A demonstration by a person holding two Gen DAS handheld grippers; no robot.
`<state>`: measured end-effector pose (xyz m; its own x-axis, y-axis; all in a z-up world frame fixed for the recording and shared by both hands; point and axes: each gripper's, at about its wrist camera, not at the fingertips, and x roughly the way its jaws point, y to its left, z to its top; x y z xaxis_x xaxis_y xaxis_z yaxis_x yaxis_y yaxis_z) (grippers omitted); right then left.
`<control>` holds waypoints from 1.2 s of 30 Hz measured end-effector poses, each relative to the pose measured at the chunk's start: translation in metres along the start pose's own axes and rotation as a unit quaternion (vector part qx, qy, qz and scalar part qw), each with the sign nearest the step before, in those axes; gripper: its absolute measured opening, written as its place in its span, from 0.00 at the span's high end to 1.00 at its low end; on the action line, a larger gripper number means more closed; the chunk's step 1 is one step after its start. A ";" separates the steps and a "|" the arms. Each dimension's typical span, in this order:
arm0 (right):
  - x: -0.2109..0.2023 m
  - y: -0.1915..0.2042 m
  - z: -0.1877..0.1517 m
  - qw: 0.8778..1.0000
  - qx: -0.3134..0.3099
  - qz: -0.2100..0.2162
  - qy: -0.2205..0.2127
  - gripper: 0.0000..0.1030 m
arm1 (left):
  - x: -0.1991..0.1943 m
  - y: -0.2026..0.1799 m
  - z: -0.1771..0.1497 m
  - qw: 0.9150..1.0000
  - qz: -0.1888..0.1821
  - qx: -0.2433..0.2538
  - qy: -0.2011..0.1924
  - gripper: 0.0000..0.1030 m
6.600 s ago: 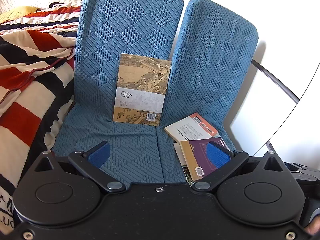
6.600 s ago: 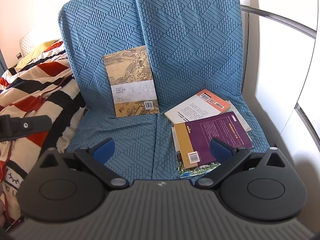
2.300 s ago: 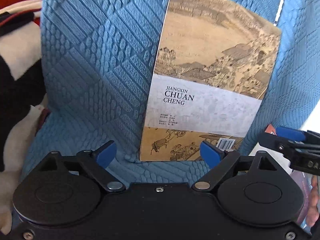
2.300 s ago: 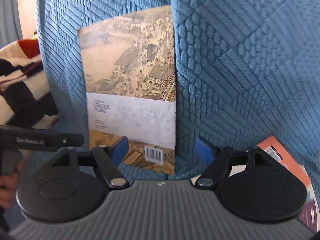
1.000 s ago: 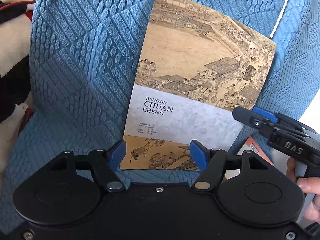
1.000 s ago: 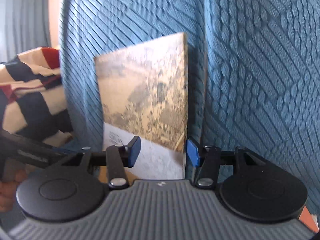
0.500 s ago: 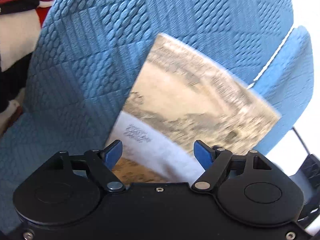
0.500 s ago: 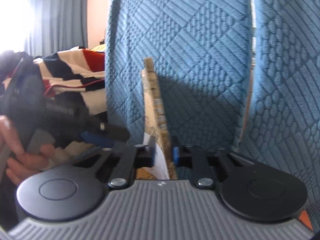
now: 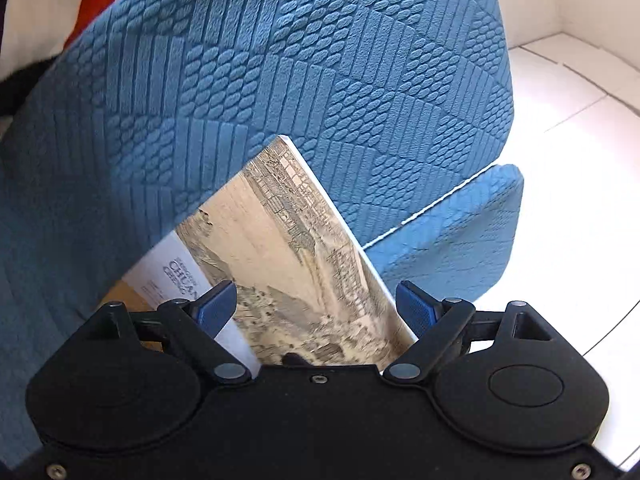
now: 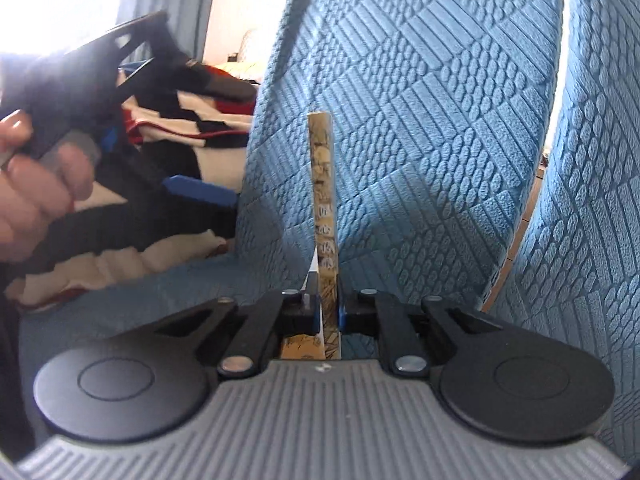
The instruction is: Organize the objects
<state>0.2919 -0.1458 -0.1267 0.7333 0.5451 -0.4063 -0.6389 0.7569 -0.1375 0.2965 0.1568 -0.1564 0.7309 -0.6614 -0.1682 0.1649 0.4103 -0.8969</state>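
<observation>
The right tongs [image 10: 329,312] were clenched on the book [image 10: 325,208], their blue pads pressed against both covers near its lower end. The book stood on edge, nearly upright, with its narrow spine facing the right wrist camera and its top corner in front of the blue quilted chair back [image 10: 420,120]. A second blue chair back [image 10: 592,200] stood just beside the first, at the right edge of that view.

In the left wrist view the same book [image 9: 280,264] showed its painted cover, tilted, with a white band of title lettering toward its lower left. The left tongs [image 9: 316,308] were released, their blue pads spread wide on either side of the book, and it was unclear whether either pad touched it. Behind the book rose the chair back [image 9: 280,80], with white floor tiles [image 9: 568,92] beyond on the right.

In the right wrist view the left hand [image 10: 36,192] gripped the left tool's handle, in front of a striped blanket [image 10: 192,120].
</observation>
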 end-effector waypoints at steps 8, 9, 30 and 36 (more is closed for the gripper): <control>-0.008 0.030 -0.007 0.998 -0.053 0.016 0.017 0.89 | -0.012 0.012 -0.005 0.998 -0.020 -0.062 -0.004 0.17; -0.007 0.033 -0.008 0.998 -0.060 0.018 0.020 0.89 | -0.014 0.014 -0.008 0.997 -0.017 -0.070 -0.003 0.17; -0.021 0.066 -0.045 0.984 -0.154 0.035 0.087 0.82 | -0.016 0.043 -0.068 0.978 0.133 -0.134 0.084 0.52; -0.024 0.061 -0.050 0.985 -0.132 0.010 0.111 0.80 | -0.011 0.051 -0.077 0.972 0.158 -0.143 0.098 0.81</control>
<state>0.2233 -0.1305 -0.1706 0.6706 0.4441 -0.5942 -0.7118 0.6108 -0.3467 0.2453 0.1365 -0.2316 0.5695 -0.6492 -0.5042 -0.2587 0.4406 -0.8596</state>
